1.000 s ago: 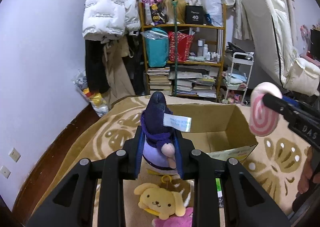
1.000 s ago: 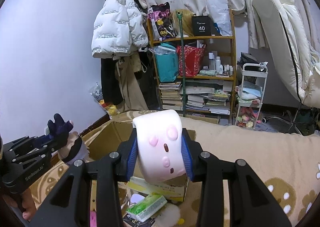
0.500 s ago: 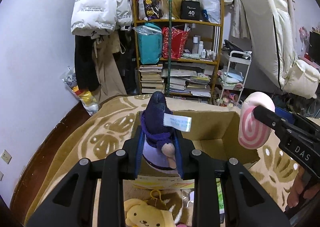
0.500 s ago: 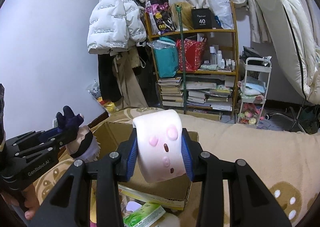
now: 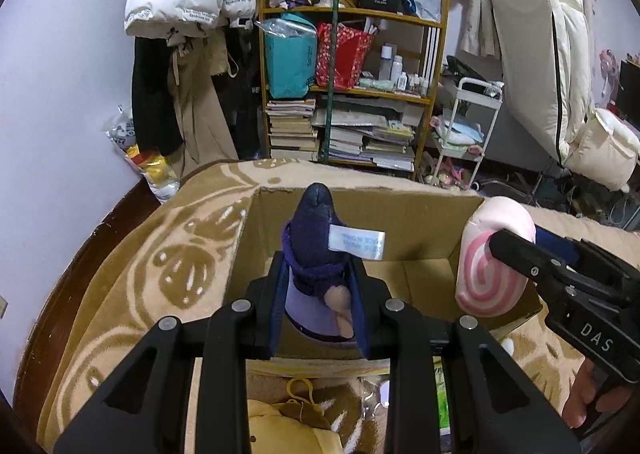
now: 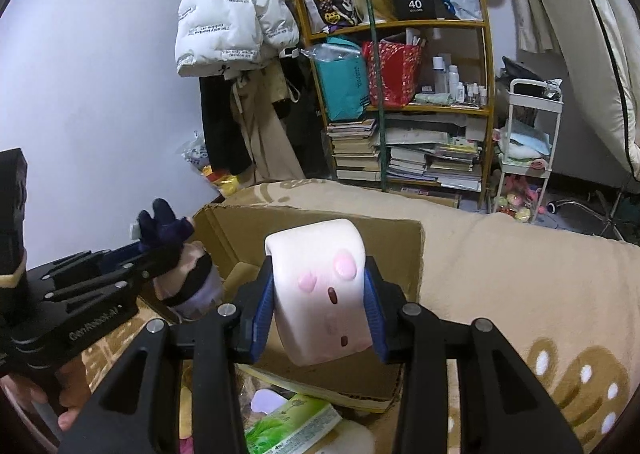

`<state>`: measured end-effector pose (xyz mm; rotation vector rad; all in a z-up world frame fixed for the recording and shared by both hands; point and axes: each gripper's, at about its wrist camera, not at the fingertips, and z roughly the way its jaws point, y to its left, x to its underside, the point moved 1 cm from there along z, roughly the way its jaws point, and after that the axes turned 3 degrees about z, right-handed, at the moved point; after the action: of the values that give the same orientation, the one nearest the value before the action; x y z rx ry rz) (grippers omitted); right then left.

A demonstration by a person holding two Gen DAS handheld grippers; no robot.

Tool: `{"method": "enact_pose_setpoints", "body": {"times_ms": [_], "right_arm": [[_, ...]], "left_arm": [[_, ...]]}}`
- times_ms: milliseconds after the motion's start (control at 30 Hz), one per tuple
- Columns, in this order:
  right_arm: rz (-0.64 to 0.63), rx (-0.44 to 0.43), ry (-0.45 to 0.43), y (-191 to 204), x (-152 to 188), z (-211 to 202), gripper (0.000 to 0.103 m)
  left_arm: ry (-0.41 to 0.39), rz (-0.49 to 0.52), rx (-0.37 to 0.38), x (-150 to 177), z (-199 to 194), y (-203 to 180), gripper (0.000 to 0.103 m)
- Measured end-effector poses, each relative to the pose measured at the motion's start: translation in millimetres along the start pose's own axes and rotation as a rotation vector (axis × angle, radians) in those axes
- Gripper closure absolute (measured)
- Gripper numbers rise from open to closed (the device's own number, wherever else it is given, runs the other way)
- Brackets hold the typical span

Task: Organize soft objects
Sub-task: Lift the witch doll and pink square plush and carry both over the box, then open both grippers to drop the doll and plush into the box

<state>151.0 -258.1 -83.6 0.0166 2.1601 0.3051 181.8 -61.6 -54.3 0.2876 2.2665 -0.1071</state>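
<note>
The cardboard box (image 5: 424, 282) sits open-topped on the patterned blanket (image 5: 132, 286), and both loads hang over its near half, so the coming move looks like a straight drop for each.

The pink roll plush (image 6: 320, 294) is clamped between the blue pads of the right gripper (image 6: 320, 318), its long axis crosswise to the jaws, spiral end facing left. It hovers near the box's right wall.

The purple doll (image 5: 318, 266) is pinched in the left gripper (image 5: 318, 310), standing upright along the fingers with its white tag (image 5: 357, 244) flagging right. It hangs above the box's near edge, toward the left wall.

Neither hand is clearly nearer to the floor of the box. Outside the near wall lies a yellow plush (image 5: 296, 430), not yet picked up.
</note>
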Motion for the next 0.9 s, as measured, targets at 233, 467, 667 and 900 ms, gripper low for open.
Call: {"method": "enact_pose_setpoints", "body": {"times_ms": [233,467,667,900], "right_arm": [[0.026,-0.006,0.046,-4.8,6.8,9.7,0.056],[0.033,-0.012,0.051,-5.5,12.0,8.0,0.053],[0.047,-0.004,0.053,-7.1,12.2,4.2,0.052],[0.068,-0.005,0.064,-10.6,14.8,2.8,0.051]], "left_arm": [[0.053,0.023,-0.015,8.4,11.9,-6.4,0.075],[0.085,0.021,-0.035,14.8,16.6,-3.6,0.075],[0.086,0.021,-0.051,18.4,14.3,-2.1,0.071],[0.051,0.052,-0.066,16.6,5.1,-7.7,0.048]]}}
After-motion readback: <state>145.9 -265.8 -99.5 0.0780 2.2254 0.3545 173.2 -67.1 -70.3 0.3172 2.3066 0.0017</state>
